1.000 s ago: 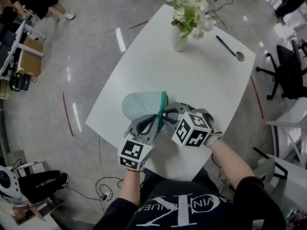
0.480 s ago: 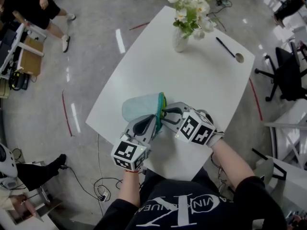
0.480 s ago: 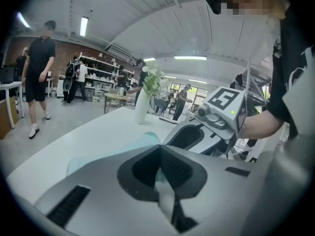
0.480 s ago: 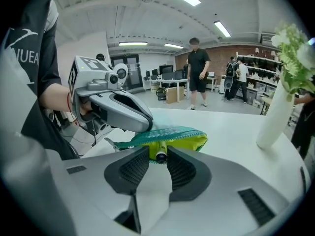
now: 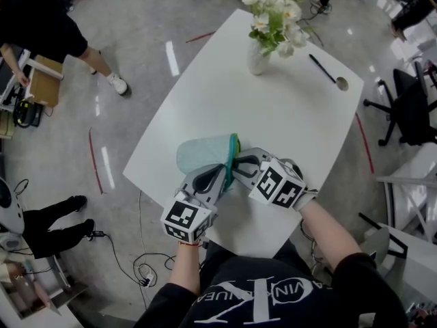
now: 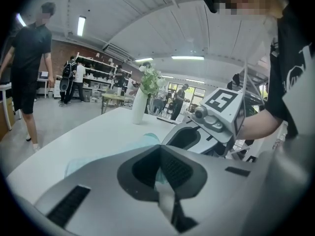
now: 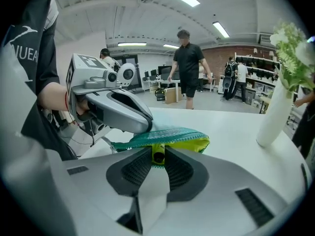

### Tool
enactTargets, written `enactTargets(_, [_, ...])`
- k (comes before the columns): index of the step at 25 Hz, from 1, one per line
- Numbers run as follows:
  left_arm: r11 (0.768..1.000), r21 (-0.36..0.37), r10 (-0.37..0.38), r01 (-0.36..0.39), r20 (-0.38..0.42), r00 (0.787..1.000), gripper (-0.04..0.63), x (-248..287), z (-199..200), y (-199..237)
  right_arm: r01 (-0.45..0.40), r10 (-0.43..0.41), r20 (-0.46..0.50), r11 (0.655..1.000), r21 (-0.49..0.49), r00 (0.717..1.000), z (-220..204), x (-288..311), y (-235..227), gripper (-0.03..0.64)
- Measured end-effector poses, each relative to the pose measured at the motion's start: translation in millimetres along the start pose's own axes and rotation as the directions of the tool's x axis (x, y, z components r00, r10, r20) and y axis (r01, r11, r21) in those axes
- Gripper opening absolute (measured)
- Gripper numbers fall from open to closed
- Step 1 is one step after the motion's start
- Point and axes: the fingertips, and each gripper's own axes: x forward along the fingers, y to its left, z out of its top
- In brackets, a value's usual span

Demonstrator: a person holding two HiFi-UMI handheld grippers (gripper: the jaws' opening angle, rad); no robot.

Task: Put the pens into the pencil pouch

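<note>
- 2 grippers are met at the mouth of the teal pencil pouch [image 5: 203,153], which is laid near the front edge of the white table [image 5: 287,115].
- Left gripper [image 5: 227,172]: jaws are pressed together on the pouch's rim (teal fabric is pinched between them).
- Right gripper [image 5: 238,163]: jaws, just closed further, are clamped on a yellow-green pen [image 7: 158,154] at the opening.

The mouth of the pencil pouch [image 5: 205,154] is crowded: the left gripper [image 5: 224,174] pinches its rim, and the right gripper [image 5: 235,162], its jaws just closing with a yellow pen [image 7: 158,154] between them, fills the opening. Beyond the pouch the table [image 5: 225,94] lies bare up to the flower vase [image 5: 257,57] and a black pen [image 5: 321,67] at the far end.
</note>
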Motion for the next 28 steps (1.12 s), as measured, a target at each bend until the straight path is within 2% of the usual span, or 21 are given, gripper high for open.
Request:
enactTargets(7, [0.999, -0.029, 0.041, -0.041, 0.000, 0.999, 0.003, 2.6, -4.6, 5.3, 0.017, -0.020, 0.042, 0.996, 0.091, 0.999, -8.1, -19.3, -11.6, 0.101])
enactTargets(18, [0.994, -0.024, 0.106, -0.106, -0.020, 0.994, 0.003, 15.7, -12.2, -4.4, 0.097, -0.111, 0.062, 0.978, 0.185, 0.992, -44.3, -62.5, -36.4, 0.101])
enactTargets(23, [0.987, -0.040, 0.157, -0.157, -0.006, 0.988, 0.003, 24.5, -11.5, -12.2, 0.151, -0.172, 0.079, 0.965, 0.215, 0.982, -62.1, -87.9, -58.8, 0.101])
enactTargets(28, [0.975, -0.050, 0.217, -0.216, 0.005, 0.976, 0.003, 30.5, -11.4, -23.8, 0.159, -0.184, 0.081, 0.955, 0.250, 0.980, -83.7, -111.8, -75.1, 0.101])
